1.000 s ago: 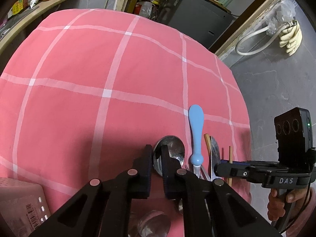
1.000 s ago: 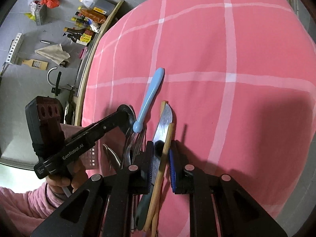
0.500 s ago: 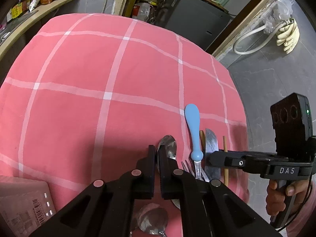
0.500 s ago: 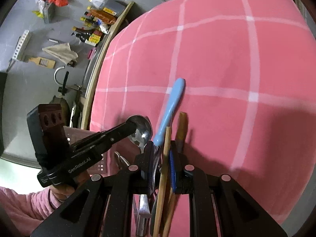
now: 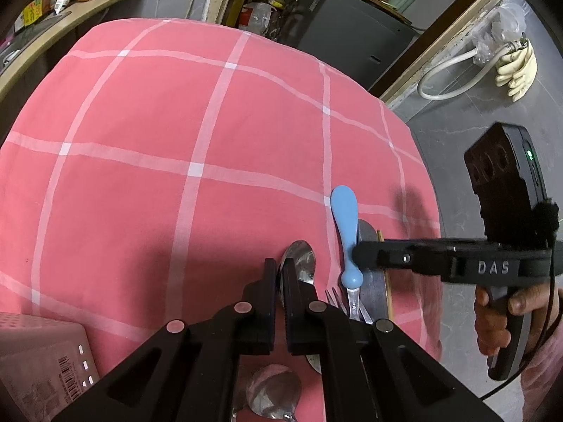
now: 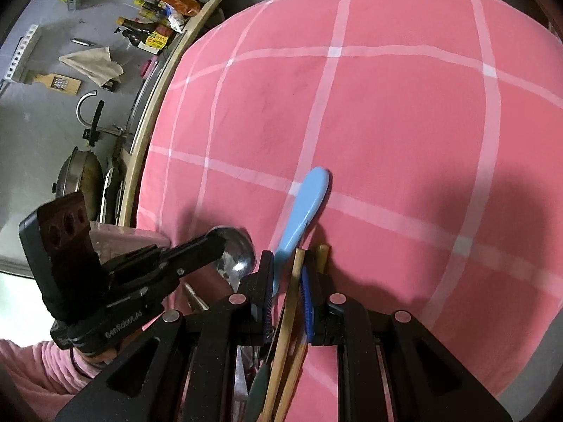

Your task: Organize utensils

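1. Your left hand-held gripper (image 5: pixel 278 274) is clamped on the steel spoon (image 5: pixel 299 258) at the near edge of the pink-checked counter (image 5: pixel 176 140).
2. Your right hand-held gripper (image 6: pixel 286 274) pinches a wooden chopstick (image 6: pixel 290 302) beside the blue-handled utensil (image 6: pixel 306 204).

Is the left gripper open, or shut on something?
Shut. The left gripper has its pads nearly together, pinching the edge of the metal spoon bowl on the pink cloth.

Steel spoon (image 5: pixel 299 258), blue-handled fork (image 5: pixel 346 242), knife (image 5: pixel 371 281), wooden chopsticks (image 6: pixel 290 302) clustered at cloth's near edge.
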